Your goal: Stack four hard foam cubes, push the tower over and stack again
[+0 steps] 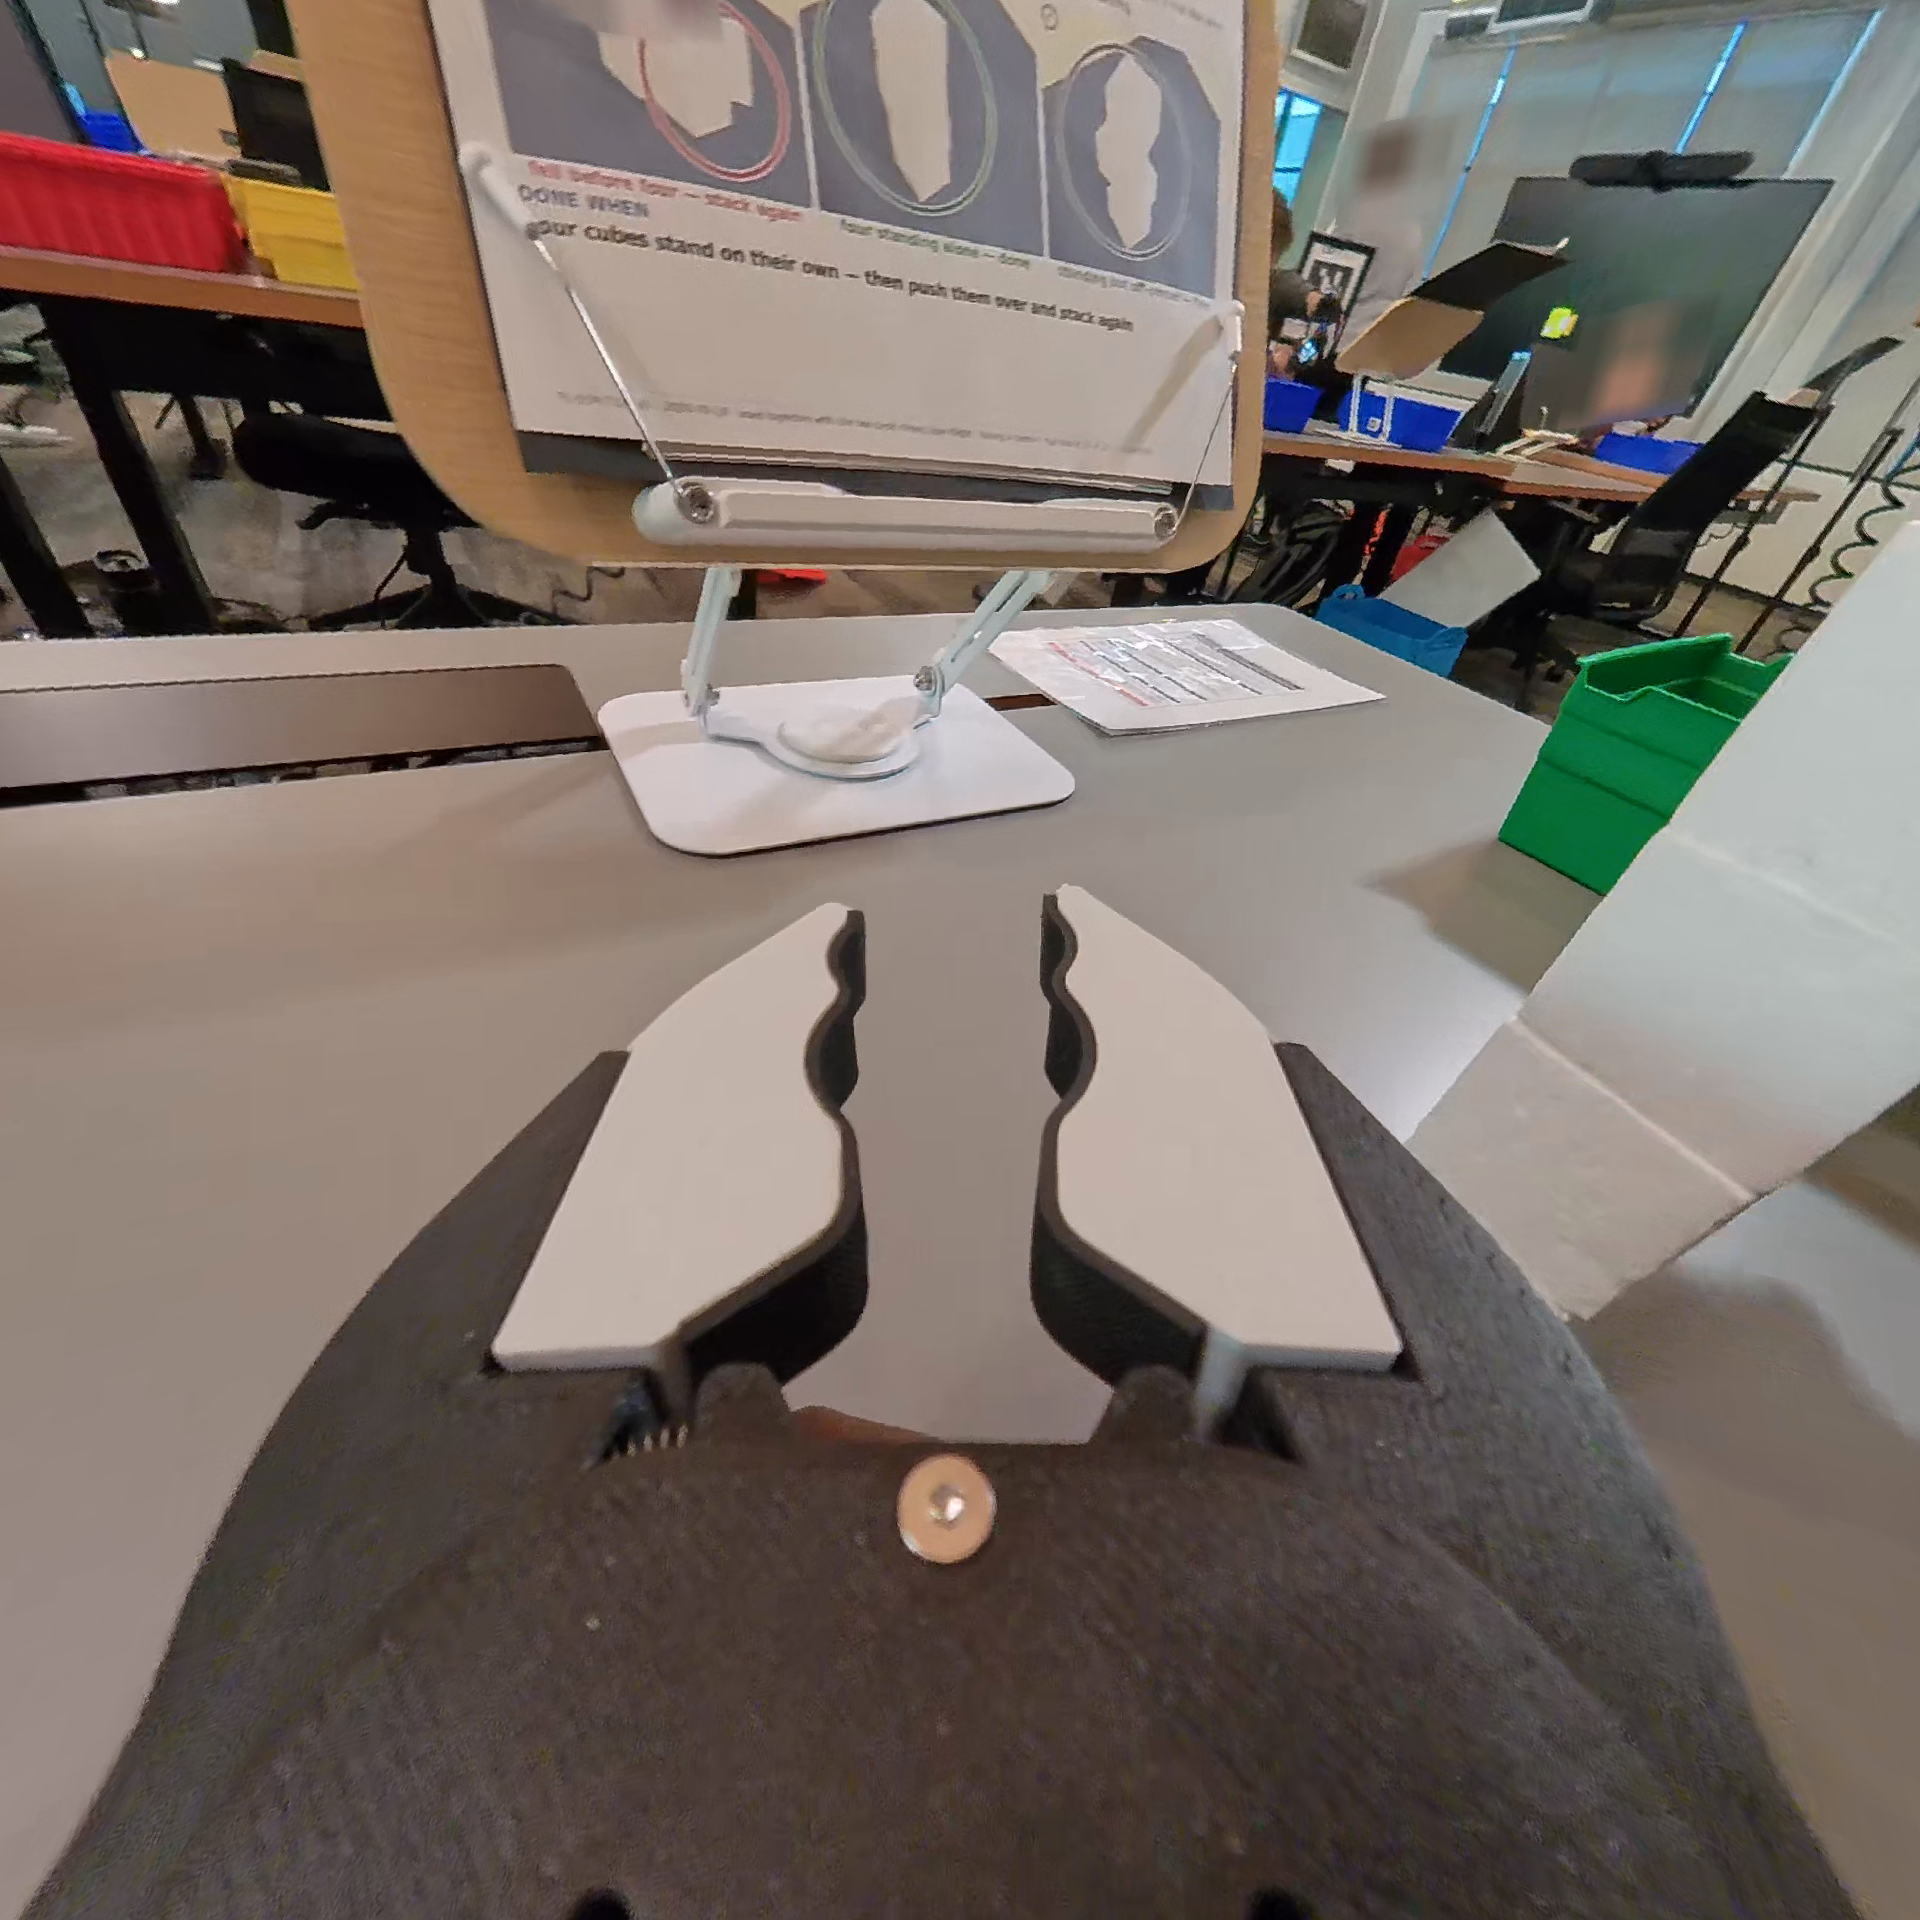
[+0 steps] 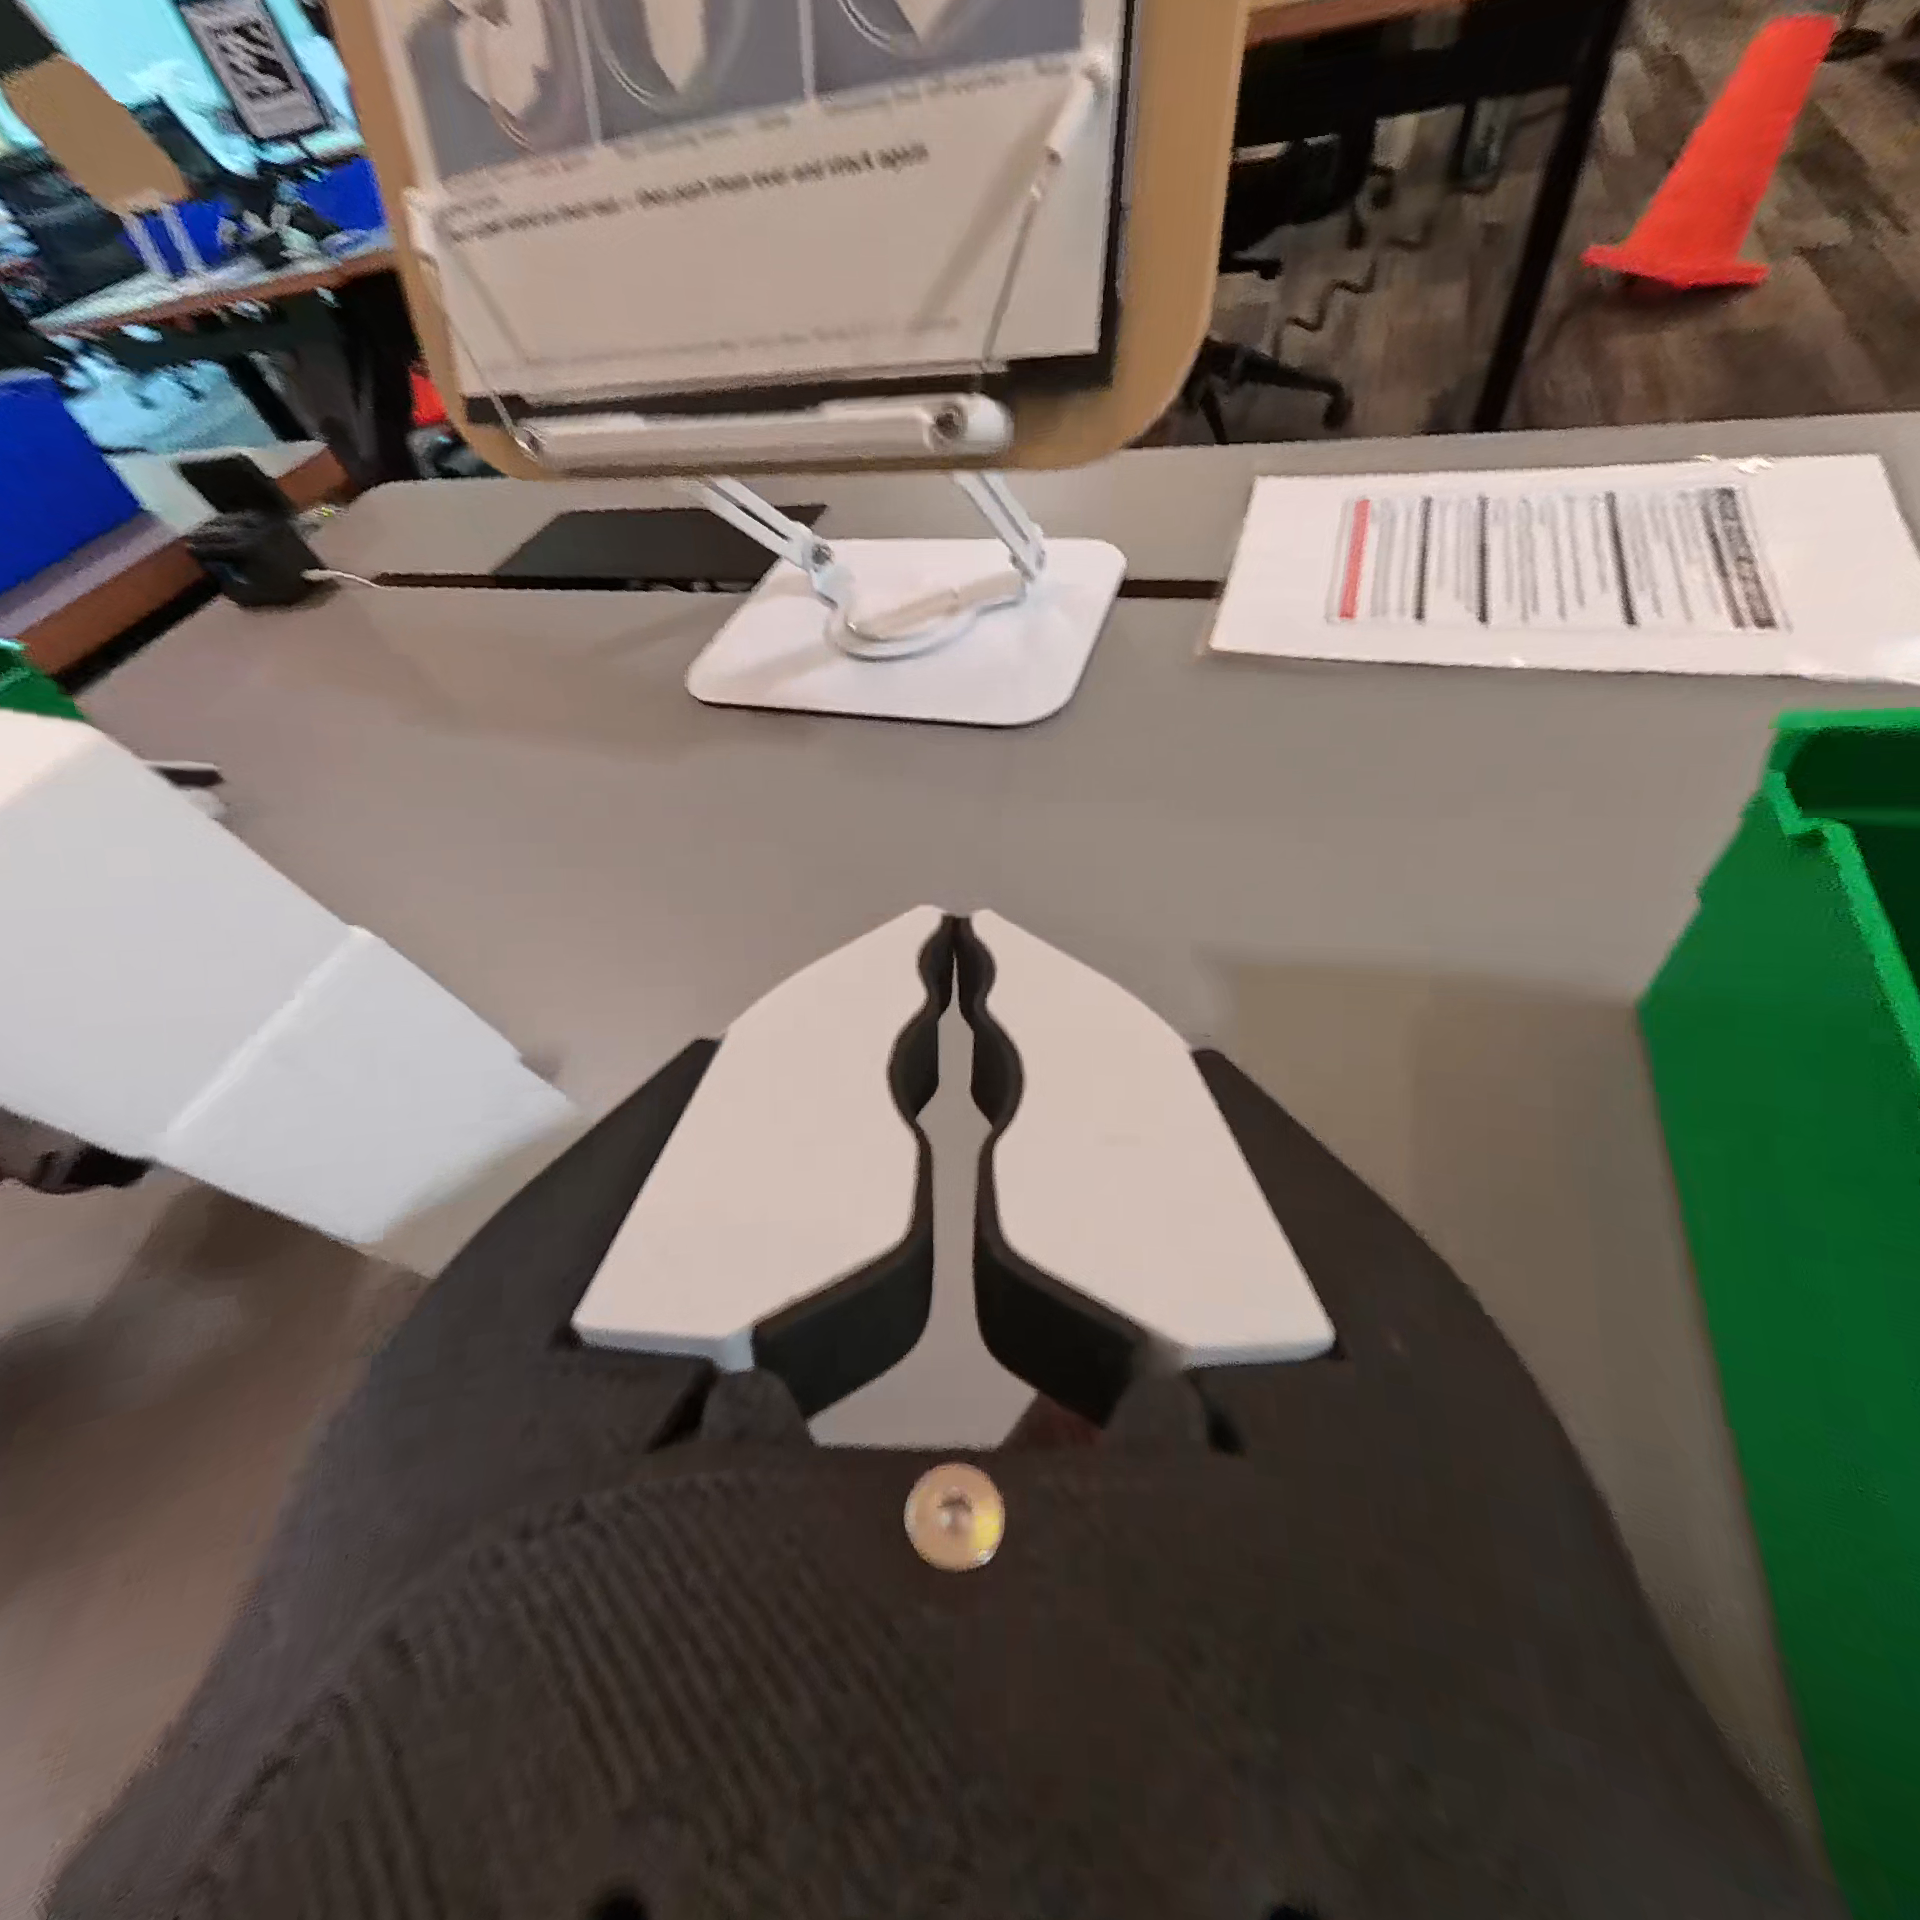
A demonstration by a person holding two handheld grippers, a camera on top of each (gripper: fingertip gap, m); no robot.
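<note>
Several white foam cubes [image 1: 1704, 935] lie face to face in a tilted row at the right edge of the left wrist view, slanting down towards the grey table [image 1: 312, 987]. The same row of cubes [image 2: 208, 1018] shows at the left of the right wrist view, also tilted and a little blurred. I cannot tell if it rests on the table. My left gripper [image 1: 951, 914] is open and empty, left of the cubes. My right gripper [image 2: 961, 920] is shut and empty, right of the cubes.
A document stand on a white base [image 1: 831, 769] holds a printed sheet at the table's far middle; it also shows in the right wrist view [image 2: 904, 634]. A green bin [image 2: 1818, 1143] stands at the right. A printed page [image 2: 1558, 561] lies at the far right. My right fingertips sit around 25 centimeters from my left ones.
</note>
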